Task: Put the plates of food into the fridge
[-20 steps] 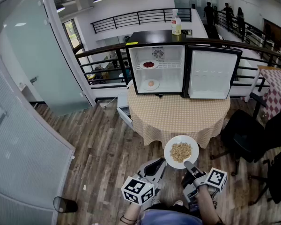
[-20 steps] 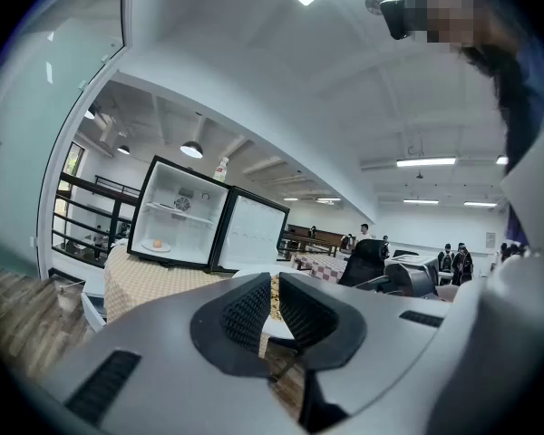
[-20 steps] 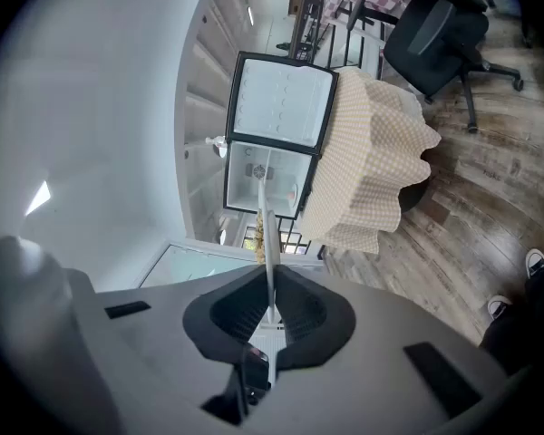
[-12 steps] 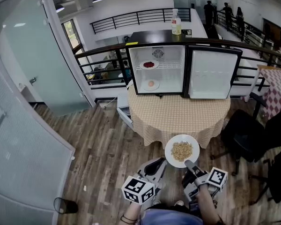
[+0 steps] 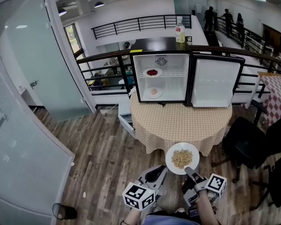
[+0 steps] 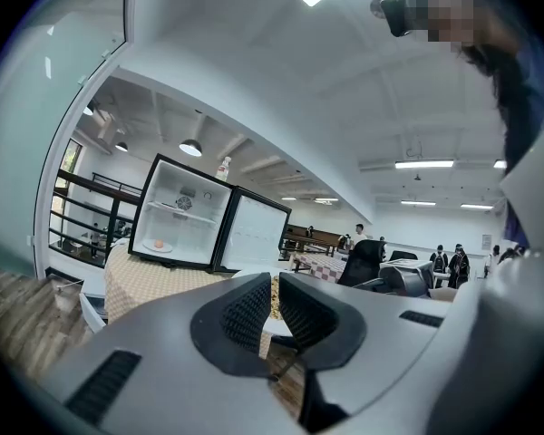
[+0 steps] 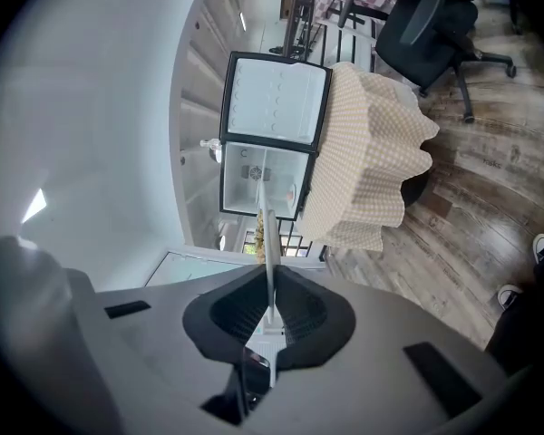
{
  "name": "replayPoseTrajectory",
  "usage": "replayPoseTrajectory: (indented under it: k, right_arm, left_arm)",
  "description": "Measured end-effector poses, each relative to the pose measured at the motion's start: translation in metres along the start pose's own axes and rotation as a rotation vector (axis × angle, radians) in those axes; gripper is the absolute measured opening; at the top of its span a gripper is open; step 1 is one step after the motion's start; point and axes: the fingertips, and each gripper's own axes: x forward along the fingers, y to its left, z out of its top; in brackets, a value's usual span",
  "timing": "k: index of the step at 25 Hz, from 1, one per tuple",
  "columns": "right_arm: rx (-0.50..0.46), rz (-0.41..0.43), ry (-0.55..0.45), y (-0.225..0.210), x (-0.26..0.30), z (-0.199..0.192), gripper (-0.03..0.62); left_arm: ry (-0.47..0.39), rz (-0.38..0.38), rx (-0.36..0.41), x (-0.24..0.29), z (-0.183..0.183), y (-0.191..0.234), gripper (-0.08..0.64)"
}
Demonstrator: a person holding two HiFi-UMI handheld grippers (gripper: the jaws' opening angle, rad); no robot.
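While the right gripper (image 5: 188, 169) pinches the plate (image 5: 171, 159) (cereal (image 5: 181, 158), perhaps), the left gripper (image 5: 158, 170) hovers beside. Its jaws: narrow slit, empty.

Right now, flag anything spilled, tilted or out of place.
Nothing stands out. The right hand-held gripper grips the rim of the round white plate of pale grains, which sits level with nothing spilled. The black mini fridge stands open, two small plates flat inside.
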Motion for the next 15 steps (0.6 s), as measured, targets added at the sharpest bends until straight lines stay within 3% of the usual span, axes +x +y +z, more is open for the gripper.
replayPoseTrajectory:
  k: [15]
  right_arm:
    - [0.001, -0.008, -0.035, 0.0, 0.044, -0.03, 0.026]
  left_arm:
    - [0.007, -0.031, -0.002, -0.03, -0.002, 0.05, 0.031]
